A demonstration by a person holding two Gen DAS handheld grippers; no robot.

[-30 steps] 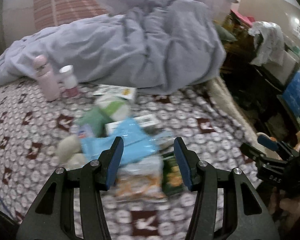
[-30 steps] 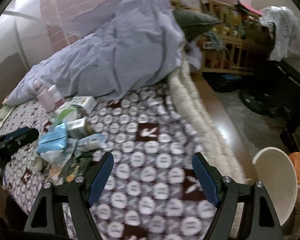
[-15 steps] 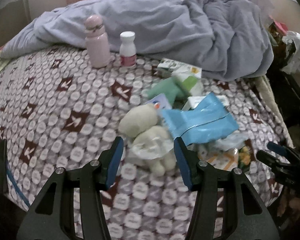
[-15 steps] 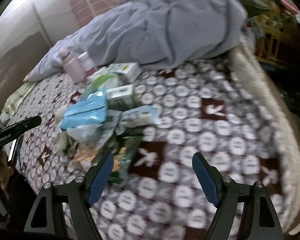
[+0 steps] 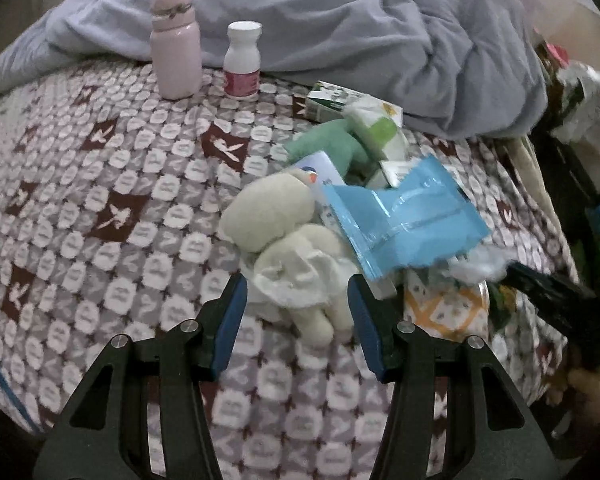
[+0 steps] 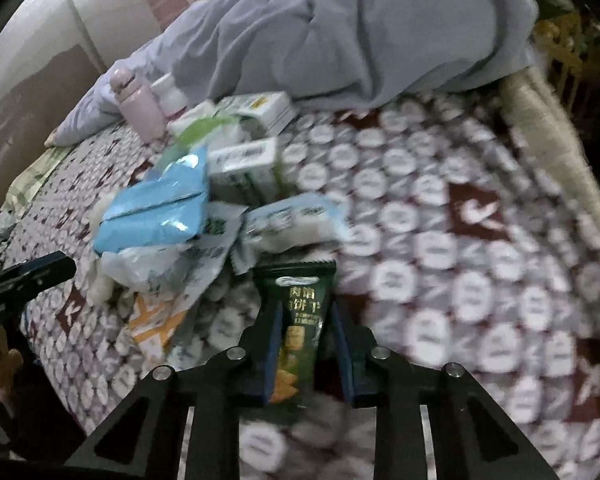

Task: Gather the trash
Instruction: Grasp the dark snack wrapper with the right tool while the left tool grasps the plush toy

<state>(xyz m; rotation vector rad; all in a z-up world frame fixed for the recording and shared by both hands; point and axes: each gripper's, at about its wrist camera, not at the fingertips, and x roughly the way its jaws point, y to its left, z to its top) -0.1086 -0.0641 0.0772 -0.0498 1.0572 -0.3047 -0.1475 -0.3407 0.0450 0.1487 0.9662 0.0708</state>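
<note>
A heap of trash lies on the patterned bedspread (image 5: 112, 216). It holds a blue plastic packet (image 5: 404, 224), also in the right wrist view (image 6: 160, 208), crumpled white tissue (image 5: 300, 272), cream soft lumps (image 5: 268, 212), small cartons (image 6: 248, 168) and an orange-patterned wrapper (image 5: 440, 308). My left gripper (image 5: 296, 308) is open, its jaws on either side of the tissue. My right gripper (image 6: 304, 344) is shut on a dark green snack packet (image 6: 300, 316) at the near edge of the heap.
A pink flask (image 5: 176, 40) and a white pill bottle (image 5: 242, 60) stand at the back of the bed. A rumpled grey-blue duvet (image 5: 360, 28) lies behind them. The bed's right edge (image 6: 548, 128) drops to dark furniture.
My right gripper has closed from wide open onto the dark green snack packet. My left gripper has moved closer to the tissue and cream lumps, staying open.
</note>
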